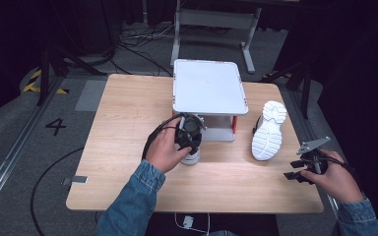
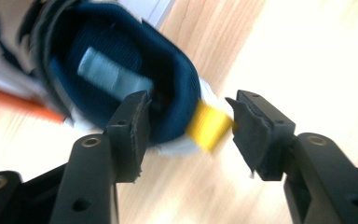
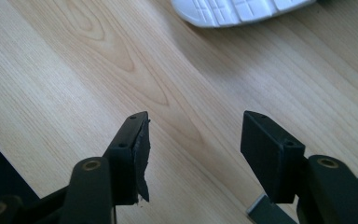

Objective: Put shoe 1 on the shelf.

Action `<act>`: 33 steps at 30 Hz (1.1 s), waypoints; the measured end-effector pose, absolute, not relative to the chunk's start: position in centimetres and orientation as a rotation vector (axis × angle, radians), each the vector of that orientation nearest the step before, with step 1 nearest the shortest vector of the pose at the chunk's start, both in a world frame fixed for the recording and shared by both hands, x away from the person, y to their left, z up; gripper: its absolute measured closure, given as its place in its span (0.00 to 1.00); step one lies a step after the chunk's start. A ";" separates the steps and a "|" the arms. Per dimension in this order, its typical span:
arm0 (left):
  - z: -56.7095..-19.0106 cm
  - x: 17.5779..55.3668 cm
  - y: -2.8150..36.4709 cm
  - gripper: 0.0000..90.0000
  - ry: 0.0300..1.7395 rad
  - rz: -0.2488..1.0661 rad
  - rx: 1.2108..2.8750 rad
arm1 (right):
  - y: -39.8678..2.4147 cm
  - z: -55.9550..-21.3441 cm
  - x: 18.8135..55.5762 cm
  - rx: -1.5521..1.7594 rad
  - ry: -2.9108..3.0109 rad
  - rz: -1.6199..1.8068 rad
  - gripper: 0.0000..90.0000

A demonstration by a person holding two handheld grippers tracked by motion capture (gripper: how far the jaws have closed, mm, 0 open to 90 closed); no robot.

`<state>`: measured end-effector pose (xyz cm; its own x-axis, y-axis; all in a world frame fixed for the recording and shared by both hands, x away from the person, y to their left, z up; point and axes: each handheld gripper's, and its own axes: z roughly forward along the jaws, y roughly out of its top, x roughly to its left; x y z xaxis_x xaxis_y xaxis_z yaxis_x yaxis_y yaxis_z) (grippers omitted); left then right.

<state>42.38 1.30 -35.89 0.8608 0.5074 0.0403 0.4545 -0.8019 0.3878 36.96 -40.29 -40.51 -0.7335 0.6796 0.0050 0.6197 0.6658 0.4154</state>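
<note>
At the left of the high view we see the left gripper [image 1: 191, 132] poised over a sneaker [image 1: 191, 156] that stands on the wooden table [image 1: 128, 113] just in front of the white two-tier shoe rack [image 1: 209, 88], its toe apparently tucked under the rack's lower shelf. In the left gripper view the jaws stand apart around the sneaker's heel [image 2: 177, 93]: one fingertip [image 2: 130, 126] sits at the dark blue collar, the other hangs clear of the yellow heel tab [image 2: 209, 126], so nothing is clamped. We judge the risk here to be a nudge: with the pads this close to the heel, a careless pull away could snag the collar or tab and drag the sneaker back out or tip it on its side. Farther right, the second sneaker [image 1: 269, 129] lies on its side with its white sole facing up, just beside the rack. At the far right the right gripper [image 1: 295, 169] hovers over bare wood with its jaws apart and empty, near the table's edge; a hasty reach could shove that sneaker rather than seize it. The high view gives us the rack and both shoes together, the left gripper view the heel detail, and the right gripper view the sole [image 3: 242, 10] at its top.
</note>
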 end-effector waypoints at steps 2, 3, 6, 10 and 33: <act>-35.0 40.8 2.0 0.68 0.775 0.195 2.688 | -40.0 -40.4 37.2 1.051 2.737 0.600 0.47; -35.0 40.5 2.2 0.71 0.783 0.178 2.698 | -39.9 -40.4 37.3 1.048 2.738 0.601 0.47; -35.7 40.0 2.1 0.77 0.795 0.094 2.727 | -39.5 -40.3 37.7 1.035 2.741 0.605 0.47; -37.7 40.3 1.2 0.82 0.779 0.047 2.767 | -38.9 -40.2 38.2 1.010 2.750 0.612 0.47; -39.1 44.9 0.5 1.00 0.793 0.376 2.643 | -39.7 -41.2 37.4 1.061 2.767 0.576 0.48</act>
